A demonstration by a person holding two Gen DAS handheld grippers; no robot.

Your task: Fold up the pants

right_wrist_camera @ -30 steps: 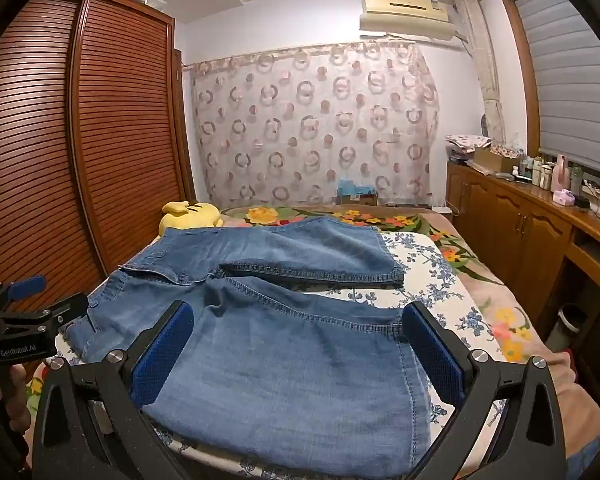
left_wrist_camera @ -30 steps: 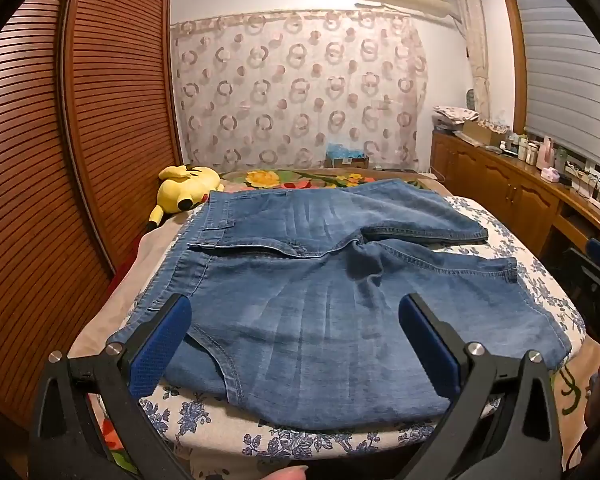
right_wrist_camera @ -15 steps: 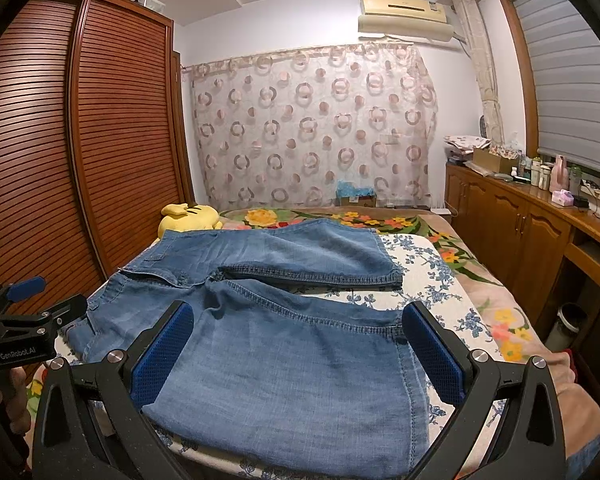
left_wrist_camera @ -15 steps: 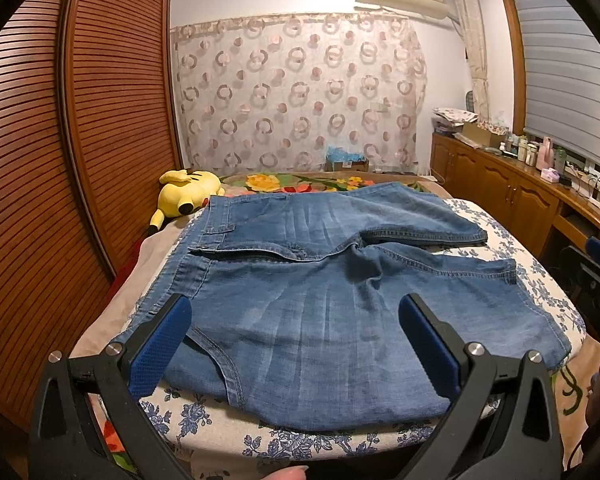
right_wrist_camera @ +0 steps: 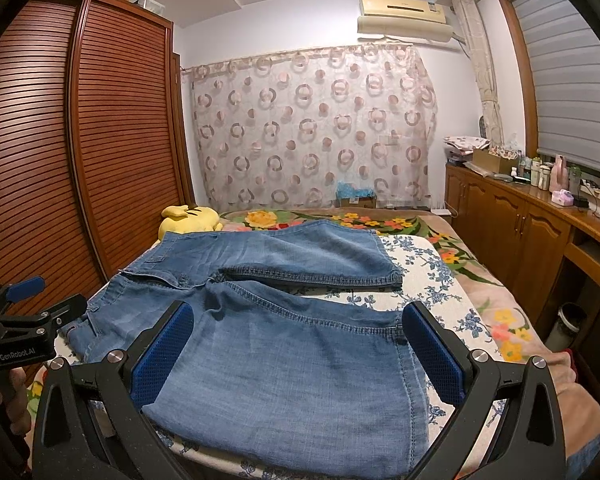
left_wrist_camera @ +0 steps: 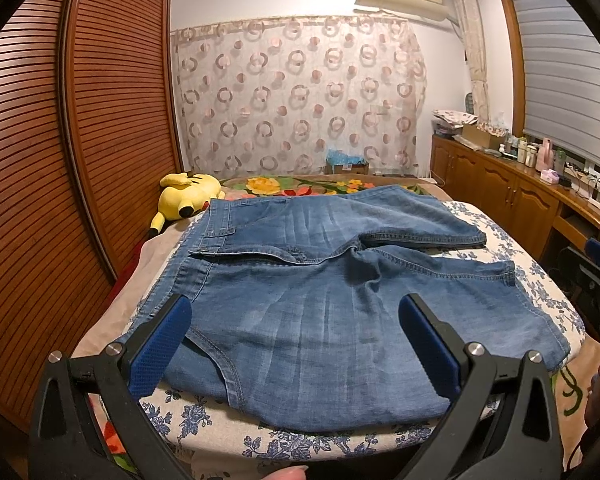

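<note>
- Left wrist view: the left gripper (left_wrist_camera: pixel 296 344) was held wide open and empty over the pants (left_wrist_camera: pixel 340 280), spread flat on the bed (left_wrist_camera: pixel 284 440), waistband at ten o'clock, legs running toward three o'clock.
- Right wrist view: the right gripper (right_wrist_camera: pixel 298 354) was held agape, empty, nearer the leg hems at five o'clock.

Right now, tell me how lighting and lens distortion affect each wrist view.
Left wrist view: warm indoor light, jeans sharp, wardrobe slats bowed by the fisheye, dark vignette in the corners. Right wrist view: the same barrel bend, air conditioner evenly lit, no glare, soft shadow under the far trouser leg.
</note>
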